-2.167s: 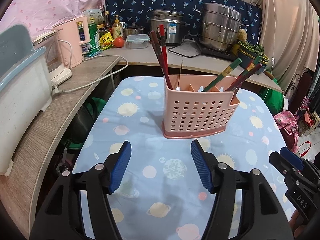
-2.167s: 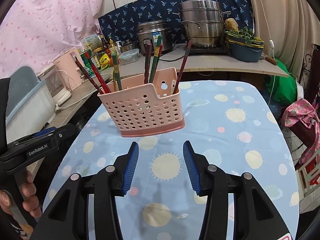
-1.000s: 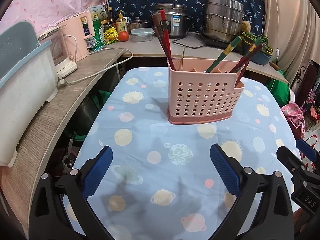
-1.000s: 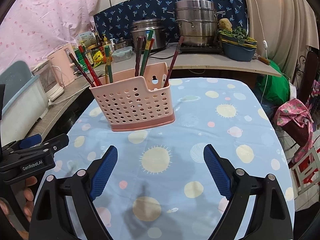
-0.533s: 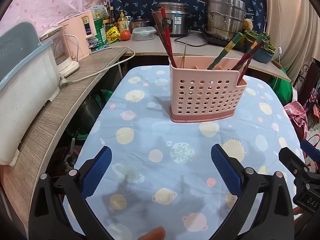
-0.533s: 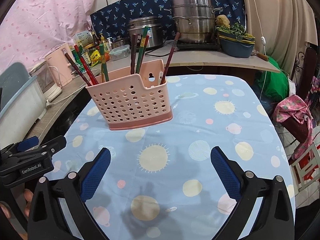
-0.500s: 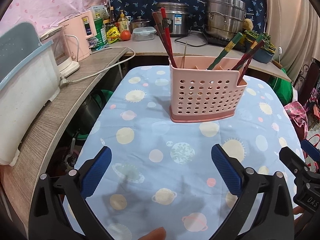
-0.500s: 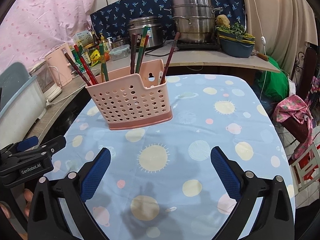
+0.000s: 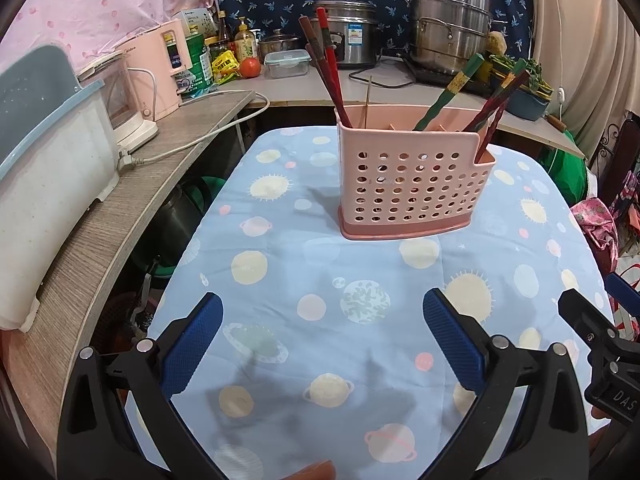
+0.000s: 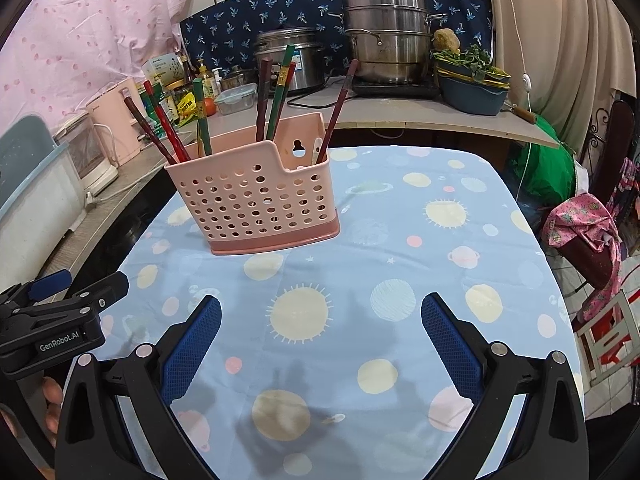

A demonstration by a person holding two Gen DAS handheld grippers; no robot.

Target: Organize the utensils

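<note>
Table (image 9: 280, 272) in planet-print cloth carries pink utensil basket (image 9: 412, 196)

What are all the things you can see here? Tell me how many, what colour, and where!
basket: one, pink with holes, on the table
chopsticks: several, red, brown and green, standing in the basket
tablecloth: one, light blue with suns and planets, over the table
steamer pot: one, silver, on the back counter
rice cooker: one, silver, beside the steamer pot
tomato: one, red, on the counter
food box: one, clear, next to the tomato
kettle: one, pink, on the left shelf
left gripper: one, black with blue pads, open, above the tablecloth
right gripper: one, black with blue pads, open, above the tablecloth
</note>
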